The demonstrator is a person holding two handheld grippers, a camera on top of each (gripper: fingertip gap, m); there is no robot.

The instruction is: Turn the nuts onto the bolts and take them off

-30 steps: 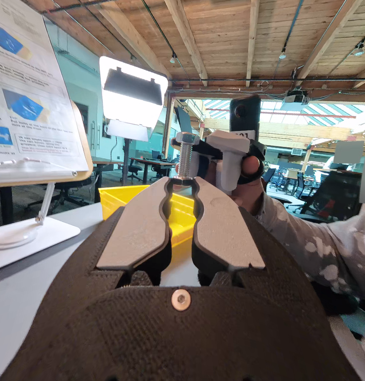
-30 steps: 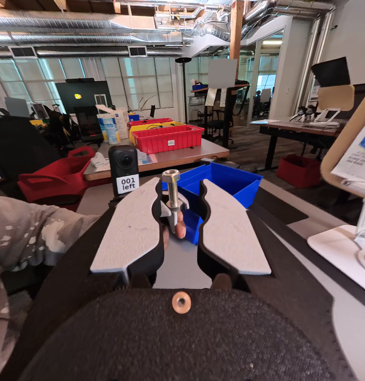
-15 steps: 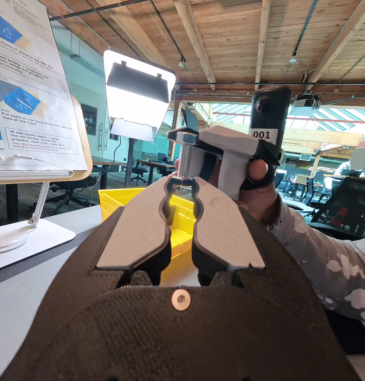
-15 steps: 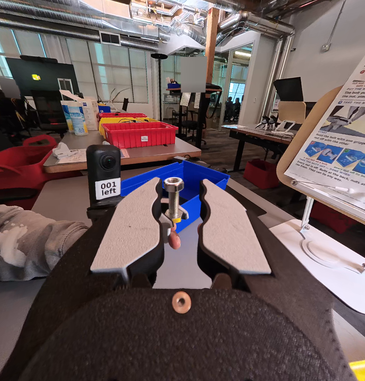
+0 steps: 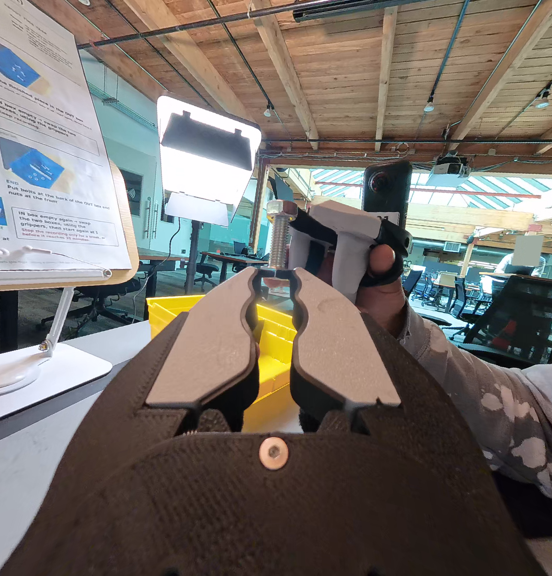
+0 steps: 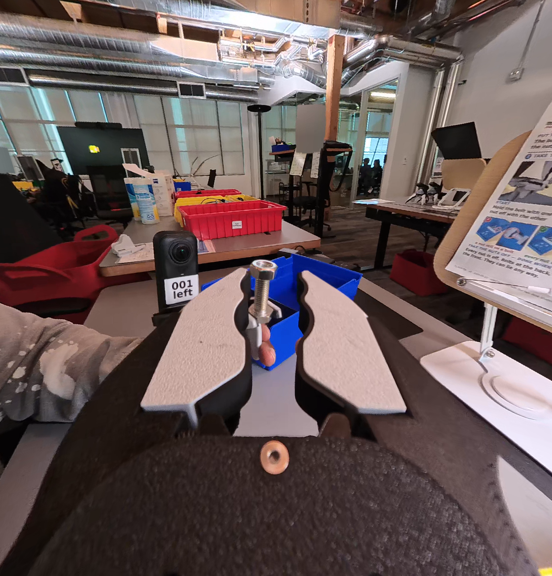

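One bolt (image 5: 278, 241) is in hand, held upright in the air above the table (image 6: 274, 402), with the blue bin (image 6: 327, 277) behind it in the right wrist view and the yellow bin (image 5: 171, 311) behind it in the left wrist view. A single nut (image 6: 263, 270) sits at the very top of the threaded shaft, with bare thread all the way down to the hex head at the bottom. Judging from that, the nut is either only just started or almost wound off; the pictures alone do not say which way it is going. Neither bin's contents can be seen, so how many pairs are done cannot be told. The left gripper (image 5: 276, 276) is closed narrowly on the bolt's head, its two tips pinching the hex from either side and carrying the bolt's whole weight. The right gripper (image 6: 274, 272) is spread fairly wide, its tips straddling the nut at nut height with a gap on each side in its own view. From the left wrist view one finger looks close against the nut, but whether it touches cannot be told.
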